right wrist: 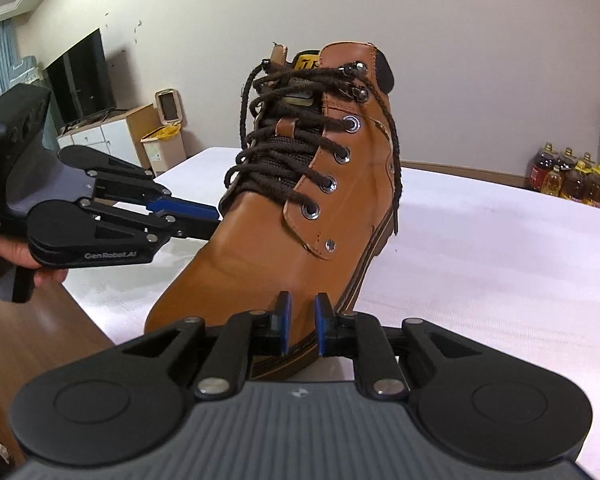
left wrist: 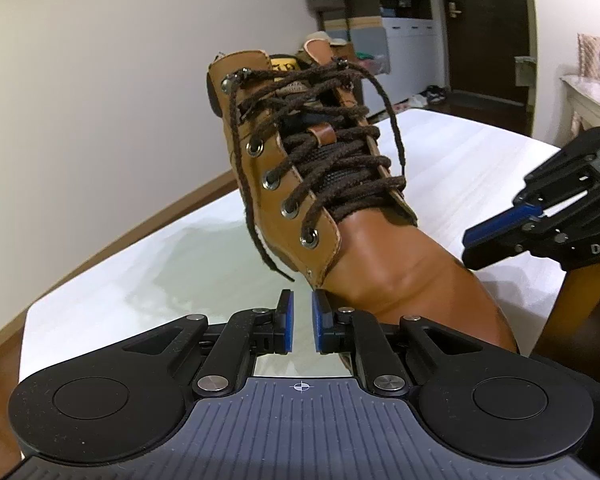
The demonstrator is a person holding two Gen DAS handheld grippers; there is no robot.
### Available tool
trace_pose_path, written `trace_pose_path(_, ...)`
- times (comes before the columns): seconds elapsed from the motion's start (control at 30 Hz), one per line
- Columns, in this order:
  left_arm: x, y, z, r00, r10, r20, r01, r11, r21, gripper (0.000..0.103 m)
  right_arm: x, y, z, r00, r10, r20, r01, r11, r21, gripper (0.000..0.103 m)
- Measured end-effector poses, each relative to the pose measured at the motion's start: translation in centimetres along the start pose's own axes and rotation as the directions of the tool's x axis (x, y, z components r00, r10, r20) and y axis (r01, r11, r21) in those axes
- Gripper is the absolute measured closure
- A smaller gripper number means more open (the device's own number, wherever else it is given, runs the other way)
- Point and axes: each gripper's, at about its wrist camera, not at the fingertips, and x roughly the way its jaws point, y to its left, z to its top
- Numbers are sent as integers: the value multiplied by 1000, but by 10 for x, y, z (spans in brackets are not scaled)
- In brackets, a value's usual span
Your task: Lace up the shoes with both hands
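A tan leather boot (left wrist: 380, 256) stands on the white desk (left wrist: 100, 280), its toe turned toward the two claws and its tongue and collar rising away from them. Dark brown laces (left wrist: 332, 152) criss-cross through the metal eyelets up to the hooks at the top. One loose lace end (left wrist: 256, 216) hangs down the boot's side and trails just above the desk; the other loose end (right wrist: 396, 168) drops down the opposite side.

The left claw (left wrist: 302, 322) sits low by the toe, its blue pads a small gap apart with nothing between them. From the right wrist view it comes in from the left, held by a person's hand (right wrist: 16, 256), with its tips close to the boot's toe; I cannot tell whether they touch it.

The right claw (right wrist: 302, 322) hovers at the boot's other flank, near the sole edge, its jaws likewise parted and empty, gripping no lace.
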Motion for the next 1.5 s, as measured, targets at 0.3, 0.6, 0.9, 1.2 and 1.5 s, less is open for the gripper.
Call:
trace_pose_path(0.3, -7, 4, 3, 999, 17, 31, -17, 1000, -11, 90, 0, 1, 5, 1000, -19, 13, 19, 1000, -9, 89)
trace_pose_path(0.6, -49, 21, 23, 961, 23, 275, -53, 993, 101, 90, -18, 24, 34, 964, -157, 216, 206, 951, -230, 89)
trace_pose_path(0.9, -21, -14, 51, 960, 19, 281, -127, 921, 369, 89, -3, 39, 45, 936, -209, 282, 316, 851, -418, 89)
trace_pose_path(1.2, -7, -18, 58, 959, -26, 282, -76, 936, 343, 95, 6, 39, 55, 921, -220, 322, 358, 807, -470, 89)
trace_pose_path(1.5, -3, -35, 58, 959, -29, 281, -103, 889, 446, 96, 10, 40, 55, 921, -222, 321, 360, 801, -479, 89)
